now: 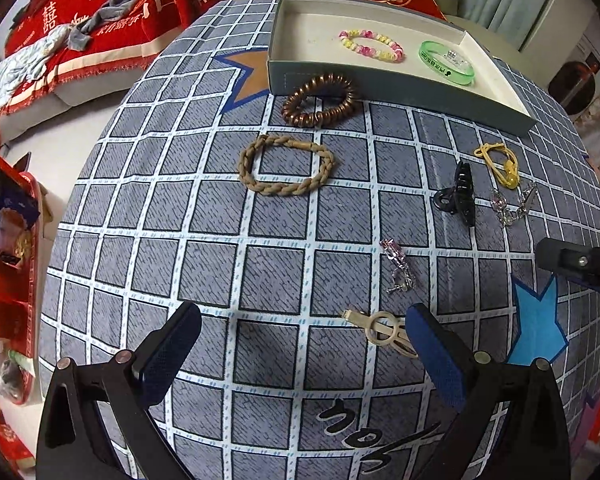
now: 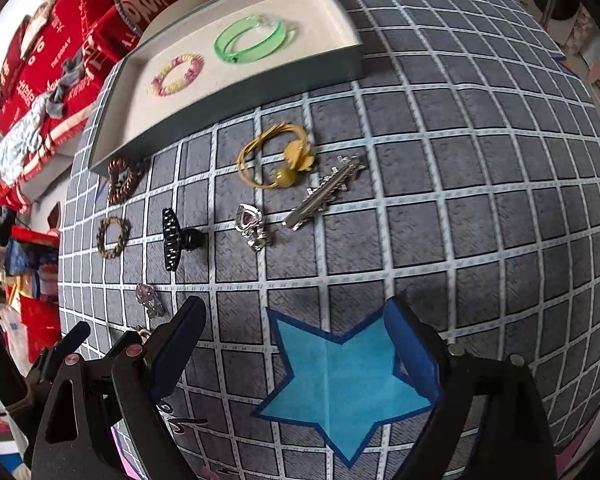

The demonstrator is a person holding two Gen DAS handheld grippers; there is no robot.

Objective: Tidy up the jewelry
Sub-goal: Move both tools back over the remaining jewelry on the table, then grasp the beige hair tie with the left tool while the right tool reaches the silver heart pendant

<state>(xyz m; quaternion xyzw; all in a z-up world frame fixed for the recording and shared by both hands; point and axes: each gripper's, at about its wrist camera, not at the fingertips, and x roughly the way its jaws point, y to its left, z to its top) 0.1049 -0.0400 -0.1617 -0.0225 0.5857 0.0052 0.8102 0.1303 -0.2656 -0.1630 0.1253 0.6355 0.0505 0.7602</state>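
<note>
- The left tongs hang released over the checked cloth, pads wide apart with nothing between them; the beige hair clip lies on the cloth just beside the right-hand pad.
- The right tongs are likewise spread and hold nothing; they hover above the light blue star printed on the cloth.
- The shallow box sits at the far edge of the cloth-covered bench, its pale inside facing up.
- Inside the box lie the pink-and-yellow bead bracelet and, beside it, the green translucent bangle; a small clear item rests within the bangle, too small to identify.
- The brown spiral hair tie rests on the cloth against the near wall of the box.
- The tan braided hair tie lies a little nearer the left camera than the spiral one, apart from it.
- The black claw clip stands on the cloth to the right of the braided tie.
- The yellow elastic with beads lies near the box's near wall, and the silver bar clip sits just beside it, slanted.
- A silver piece with a pink stone lies between the bar clip and the claw clip.
- A second pink-stone silver piece lies nearer the left tongs, close to the beige clip.
- Red embroidered cushions and cloths are piled beyond the bench.
</note>
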